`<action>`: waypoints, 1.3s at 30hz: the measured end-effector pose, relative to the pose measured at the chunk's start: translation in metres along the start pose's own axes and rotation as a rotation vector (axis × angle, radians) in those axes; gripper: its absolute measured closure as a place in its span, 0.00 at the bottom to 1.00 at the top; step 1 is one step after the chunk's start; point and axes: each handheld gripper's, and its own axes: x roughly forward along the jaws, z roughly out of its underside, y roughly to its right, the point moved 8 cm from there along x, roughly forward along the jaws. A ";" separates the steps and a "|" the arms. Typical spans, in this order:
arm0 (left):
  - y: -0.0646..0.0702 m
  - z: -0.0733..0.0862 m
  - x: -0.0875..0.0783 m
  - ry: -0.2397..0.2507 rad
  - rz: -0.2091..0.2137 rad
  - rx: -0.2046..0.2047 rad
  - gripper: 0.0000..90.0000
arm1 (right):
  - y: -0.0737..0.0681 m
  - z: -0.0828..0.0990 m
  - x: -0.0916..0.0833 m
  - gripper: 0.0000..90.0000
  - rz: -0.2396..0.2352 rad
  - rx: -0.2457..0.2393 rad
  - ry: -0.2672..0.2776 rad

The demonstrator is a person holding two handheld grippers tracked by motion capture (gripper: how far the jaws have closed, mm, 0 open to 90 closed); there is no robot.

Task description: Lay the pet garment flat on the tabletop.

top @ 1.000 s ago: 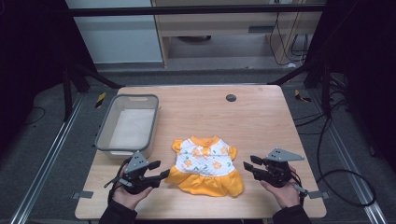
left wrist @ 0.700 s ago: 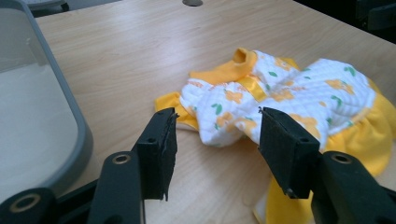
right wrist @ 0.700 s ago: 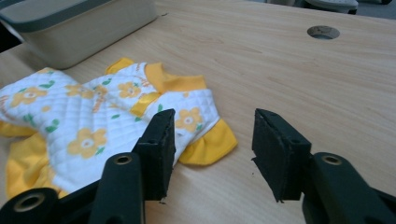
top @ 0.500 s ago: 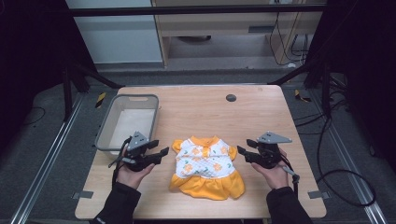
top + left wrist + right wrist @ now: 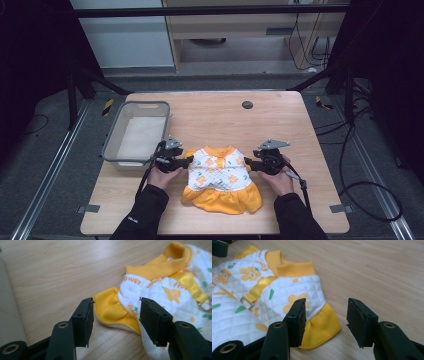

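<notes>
Lying flat: small dress (image 5: 220, 179), on the near half of the wooden table (image 5: 280, 120), between the two grippers.
Dress make-up: white quilted bodice with orange flowers and green leaves, yellow collar (image 5: 172, 258), yellow cuffed sleeves, yellow skirt (image 5: 225, 199) toward the person; a yellow ribbon strap (image 5: 258, 291) with a metal ring runs down the front.
Left gripper (image 5: 115, 317): jaws apart, low over the table, set either side of the dress's yellow sleeve cuff (image 5: 110, 308); nothing is clamped. In the high view it (image 5: 186, 161) sits at the dress's left sleeve, held in the left hand (image 5: 162, 175).
Right gripper (image 5: 325, 320): jaws apart, one jaw over the edge of the other yellow cuff (image 5: 322, 326), the other jaw over bare wood; nothing is clamped. In the high view it (image 5: 248, 163) sits at the dress's right sleeve, held in the right hand (image 5: 280, 180).
Contact with cloth: cannot tell for either gripper.
Grey bin (image 5: 117, 132): on the table's left side, just beyond the left gripper, pale lining inside.
Dark round disc (image 5: 247, 104): on the far part of the table, well apart from the dress.
Sleeves: dark, entering from the near edge.
</notes>
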 end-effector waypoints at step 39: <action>0.011 -0.067 -0.031 0.165 -0.096 0.072 0.95 | -0.007 -0.062 -0.032 0.95 0.073 -0.083 0.178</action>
